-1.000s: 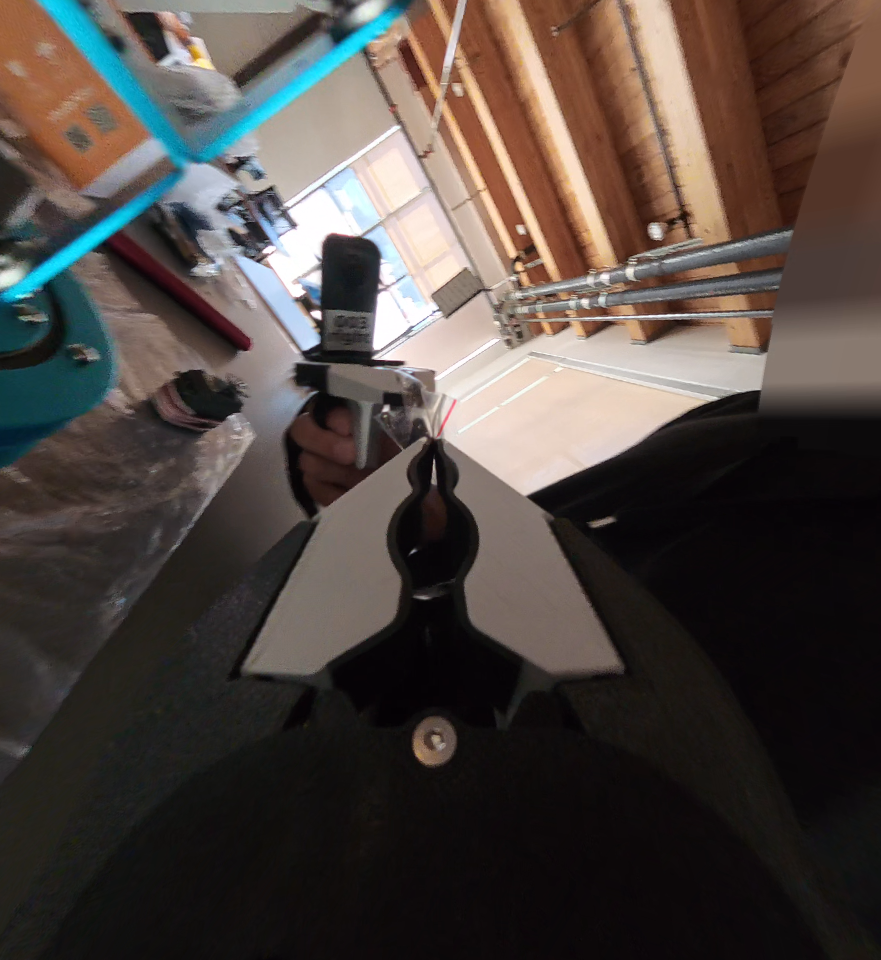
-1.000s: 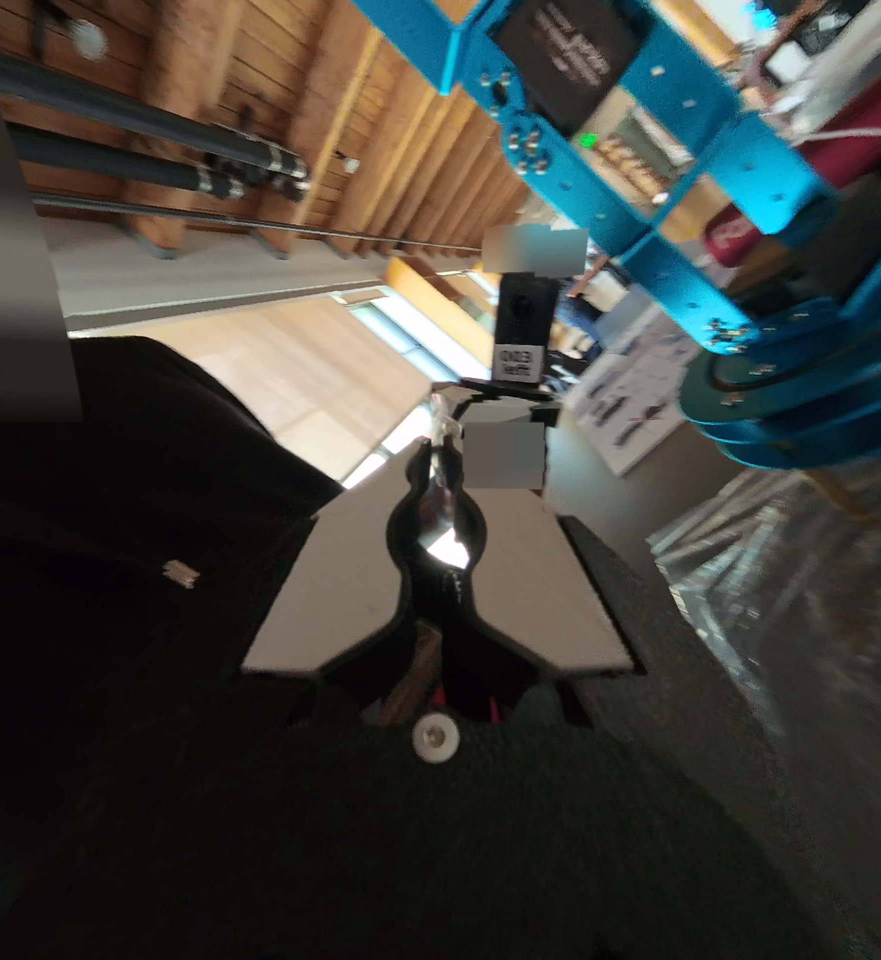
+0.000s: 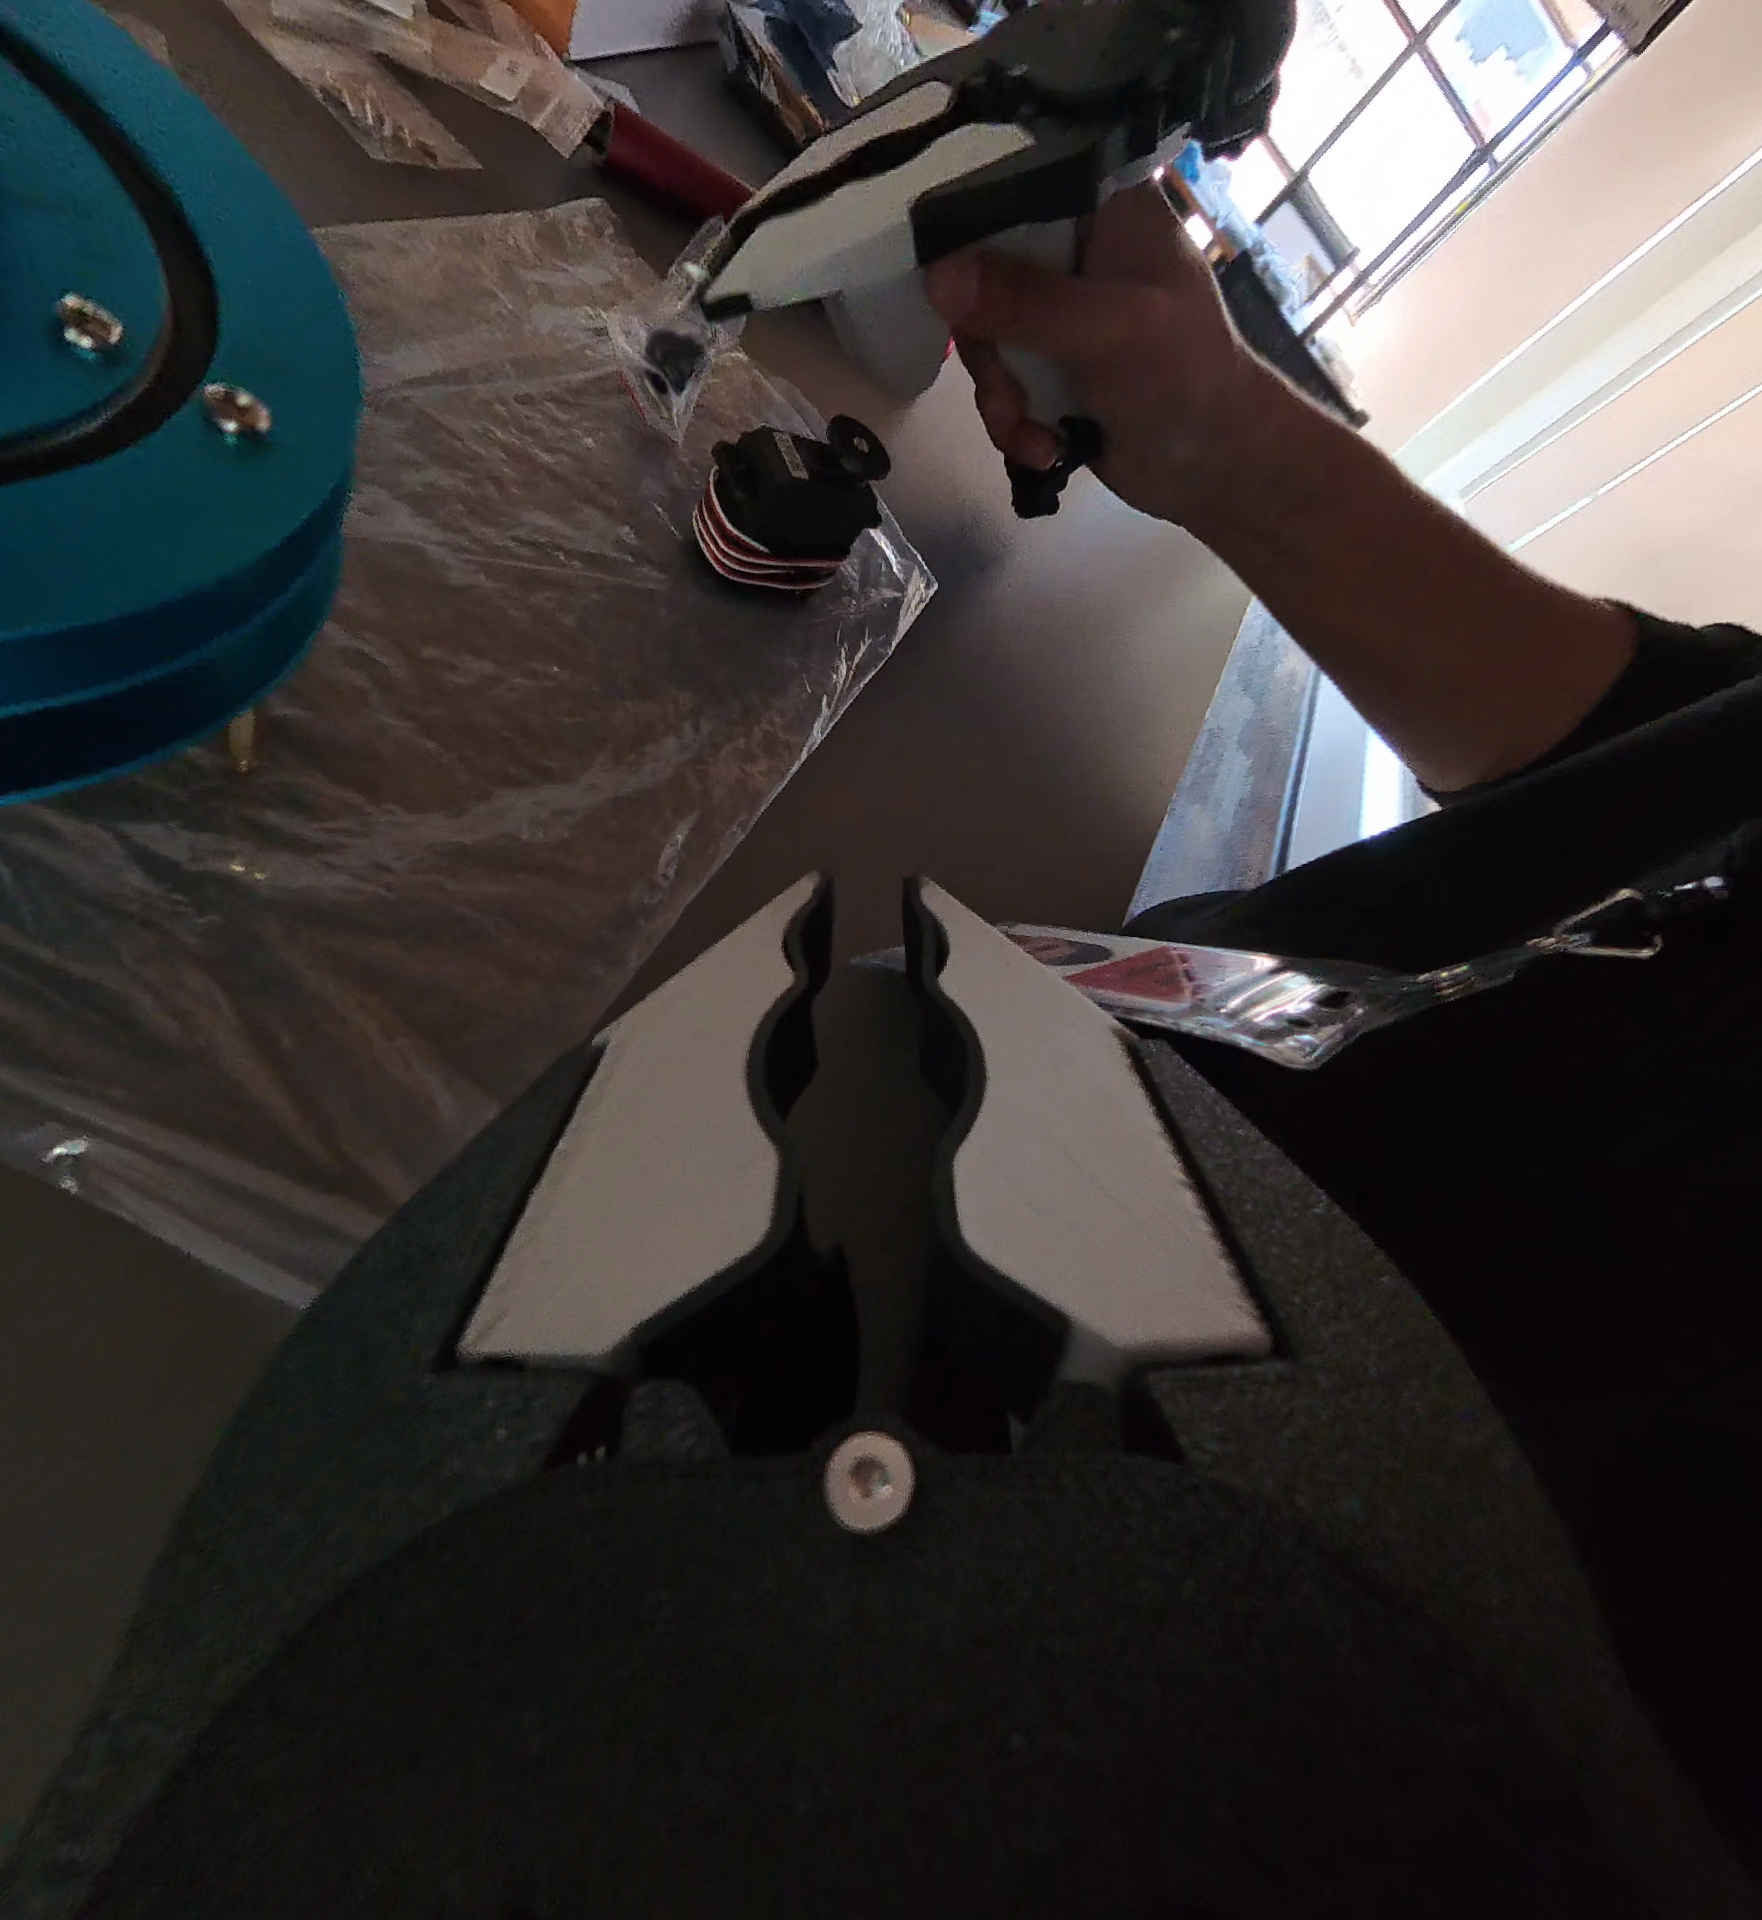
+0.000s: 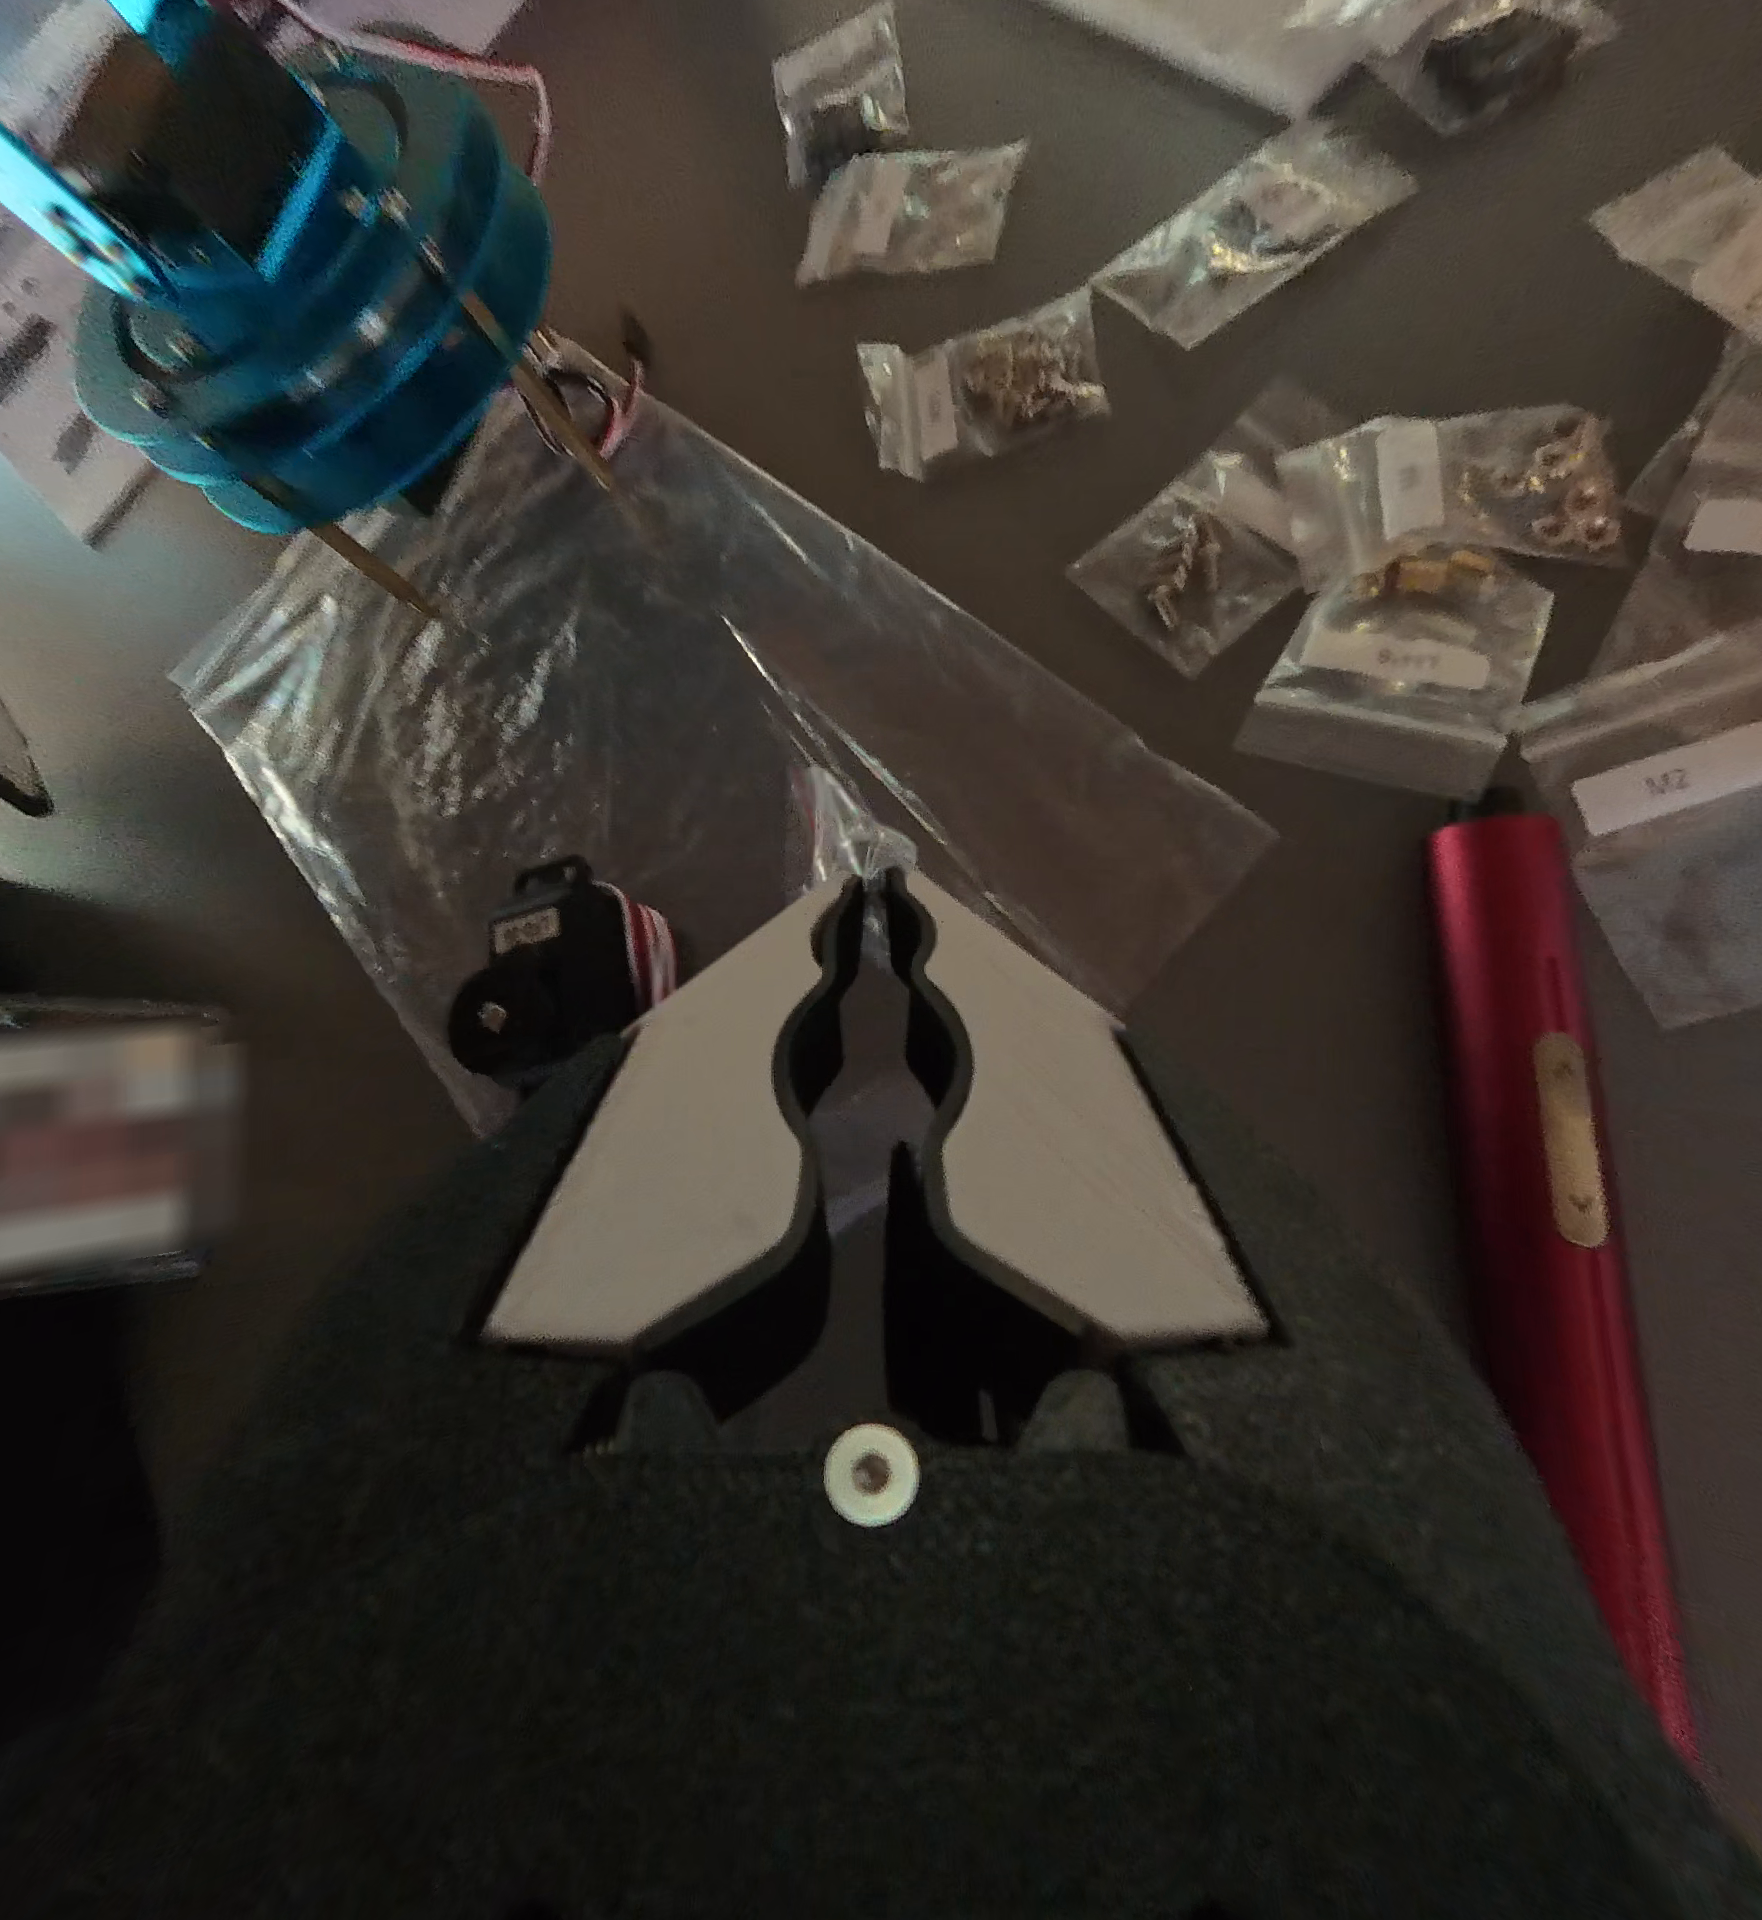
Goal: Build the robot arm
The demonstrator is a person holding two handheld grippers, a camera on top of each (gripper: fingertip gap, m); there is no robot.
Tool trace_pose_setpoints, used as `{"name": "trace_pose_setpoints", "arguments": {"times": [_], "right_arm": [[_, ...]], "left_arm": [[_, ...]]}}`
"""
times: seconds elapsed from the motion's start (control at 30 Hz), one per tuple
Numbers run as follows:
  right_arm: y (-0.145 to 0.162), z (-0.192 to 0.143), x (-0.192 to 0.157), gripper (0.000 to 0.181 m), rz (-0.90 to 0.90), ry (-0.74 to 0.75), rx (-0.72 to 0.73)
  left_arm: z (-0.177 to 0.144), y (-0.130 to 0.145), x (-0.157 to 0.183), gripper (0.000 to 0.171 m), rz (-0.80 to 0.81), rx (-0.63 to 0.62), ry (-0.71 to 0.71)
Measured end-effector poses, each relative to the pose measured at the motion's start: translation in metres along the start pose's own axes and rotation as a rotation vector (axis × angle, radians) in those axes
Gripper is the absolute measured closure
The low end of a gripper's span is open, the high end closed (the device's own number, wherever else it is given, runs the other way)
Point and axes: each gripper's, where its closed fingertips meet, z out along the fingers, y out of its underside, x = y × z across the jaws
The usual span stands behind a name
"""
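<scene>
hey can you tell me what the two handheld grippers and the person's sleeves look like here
Both grippers, left and right, have flat pale grey wedge-shaped fingers edged with wavy black inner pads, mounted on a rough-textured black body with a silver screw at its centre. The right gripper has a white pistol-style handle. The person wears a black sleeve.

Teal disc base (image 3: 129,499), red screwdriver (image 4: 1542,1143)

The left wrist view looks low across the table toward the black servo (image 3: 789,509); the right looks steeply down, close above that servo (image 4: 544,977).
</scene>
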Motion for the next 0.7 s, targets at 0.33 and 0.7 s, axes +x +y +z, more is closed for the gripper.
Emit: {"name": "trace_pose_setpoints", "arguments": {"times": [0.33,0.7], "right_arm": [[-0.008,-0.015,-0.007,0.177,-0.118,0.011,0.132],[-0.003,-0.023,0.007,0.177,-0.079,-0.054,0.121]], "left_arm": [[0.029,-0.015,0.012,0.157,0.108,-0.012,-0.053],[0.063,-0.048,0.004,0.157,0.199,0.011,-0.202]]}}
